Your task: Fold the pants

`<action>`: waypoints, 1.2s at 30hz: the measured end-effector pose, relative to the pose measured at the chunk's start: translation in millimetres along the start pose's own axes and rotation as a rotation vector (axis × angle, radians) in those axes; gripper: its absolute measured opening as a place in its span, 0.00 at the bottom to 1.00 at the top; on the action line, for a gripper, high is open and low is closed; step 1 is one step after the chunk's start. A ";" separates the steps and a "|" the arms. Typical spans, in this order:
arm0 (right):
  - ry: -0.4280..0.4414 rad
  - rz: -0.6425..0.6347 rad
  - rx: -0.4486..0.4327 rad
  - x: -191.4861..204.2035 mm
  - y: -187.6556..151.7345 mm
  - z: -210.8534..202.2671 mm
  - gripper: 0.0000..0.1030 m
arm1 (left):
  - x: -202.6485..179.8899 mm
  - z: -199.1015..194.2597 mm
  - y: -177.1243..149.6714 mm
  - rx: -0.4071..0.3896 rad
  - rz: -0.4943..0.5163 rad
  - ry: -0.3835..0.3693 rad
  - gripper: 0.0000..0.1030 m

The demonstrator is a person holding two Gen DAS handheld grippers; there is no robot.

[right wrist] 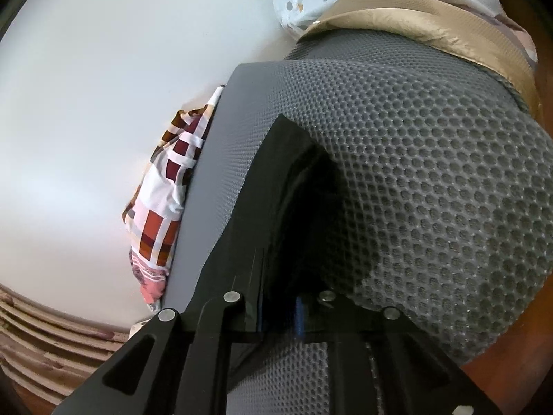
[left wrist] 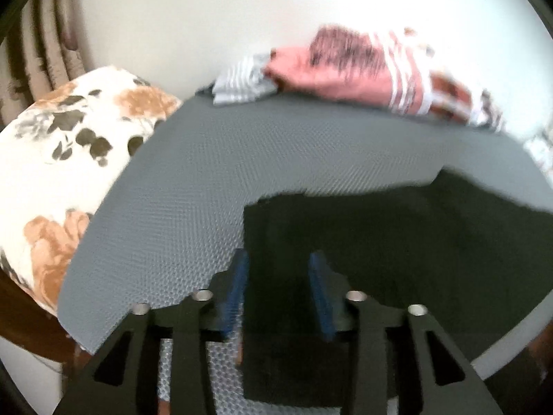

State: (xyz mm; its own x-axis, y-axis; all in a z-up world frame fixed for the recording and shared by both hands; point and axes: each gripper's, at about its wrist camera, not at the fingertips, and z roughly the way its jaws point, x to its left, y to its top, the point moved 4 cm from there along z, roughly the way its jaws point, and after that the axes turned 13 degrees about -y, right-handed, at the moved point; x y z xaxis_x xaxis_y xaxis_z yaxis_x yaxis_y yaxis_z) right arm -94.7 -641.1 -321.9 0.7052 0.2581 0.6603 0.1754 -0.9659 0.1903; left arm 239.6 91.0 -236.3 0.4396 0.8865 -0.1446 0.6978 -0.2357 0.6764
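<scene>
Dark pants (left wrist: 397, 242) lie on a grey honeycomb-textured mat (left wrist: 193, 186). In the left wrist view my left gripper (left wrist: 279, 283) has its blue pads (left wrist: 238, 290) apart, with the pants' edge running between them; the pads do not press the cloth. In the right wrist view my right gripper (right wrist: 280, 311) is low on the mat (right wrist: 432, 190) and shut on a fold of the dark pants (right wrist: 262, 214), which rises in a ridge ahead of the fingers. Its blue pads (right wrist: 300, 314) are mostly hidden by cloth.
A floral cushion (left wrist: 62, 159) lies left of the mat. Pink striped and grey striped folded clothes (left wrist: 352, 69) sit at the mat's far edge against a white wall. In the right wrist view, patterned cloth (right wrist: 166, 204) lies beside the mat, with a beige and dotted pillow (right wrist: 397, 3) beyond.
</scene>
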 end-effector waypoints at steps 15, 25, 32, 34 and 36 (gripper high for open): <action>-0.121 -0.124 -0.062 53.7 -5.6 -9.2 0.10 | -58.6 -12.8 -10.4 -0.037 0.078 0.107 0.83; -0.015 -0.364 -0.025 178.8 -60.7 -5.2 0.10 | -68.6 -19.3 -13.9 -0.034 0.130 0.191 0.88; 0.022 -0.538 0.046 243.7 -124.7 20.6 0.10 | -72.9 -21.1 -17.3 -0.027 0.158 0.208 0.89; 0.022 -0.577 0.064 255.6 -141.5 27.3 0.10 | -72.6 -20.2 -18.4 -0.023 0.162 0.216 0.90; 0.028 -0.605 0.090 264.0 -157.5 33.7 0.10 | -71.8 -19.0 -19.8 -0.015 0.163 0.217 0.90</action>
State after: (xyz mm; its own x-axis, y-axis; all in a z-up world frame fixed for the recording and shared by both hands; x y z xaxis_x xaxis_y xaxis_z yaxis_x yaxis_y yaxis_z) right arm 87.0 -421.5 -202.0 0.4441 0.7609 0.4730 0.5973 -0.6450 0.4767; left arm 183.5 39.6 -225.7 0.4131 0.9022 0.1241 0.6184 -0.3780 0.6890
